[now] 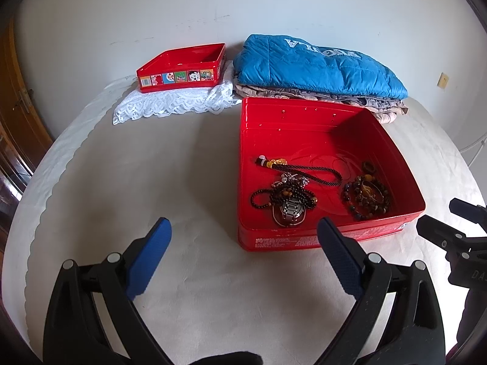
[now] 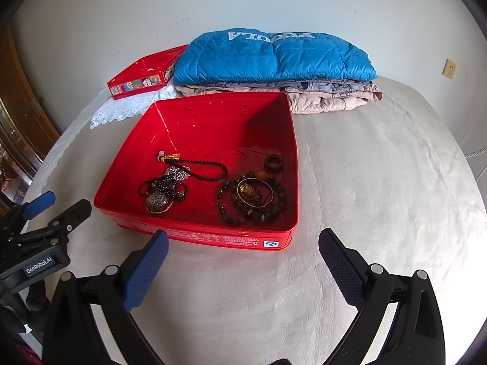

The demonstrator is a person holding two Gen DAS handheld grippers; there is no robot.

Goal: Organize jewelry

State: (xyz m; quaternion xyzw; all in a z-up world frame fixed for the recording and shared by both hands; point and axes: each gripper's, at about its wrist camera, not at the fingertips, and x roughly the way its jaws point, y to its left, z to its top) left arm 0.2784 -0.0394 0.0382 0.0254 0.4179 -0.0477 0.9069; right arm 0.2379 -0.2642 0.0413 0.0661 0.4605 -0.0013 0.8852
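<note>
Your left tool and right tool gape empty before the red tin, its tangled beads indistinct, the lid half-hidden behind the blue jacket.

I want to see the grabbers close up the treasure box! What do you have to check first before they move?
1. Left gripper open and holding nothing: ok.
2. Right gripper open and holding nothing: ok.
3. All the jewelry inside the red tin, with none lying on the cream cloth: ok, as far as both views show.
4. Beaded bracelets and black cord necklace sitting below the tin's rim: ok.
5. Lid free to pick up: ok, it lies open side up on the white lace, with nothing on it.
6. Lid fits this tin: cannot tell.
</note>
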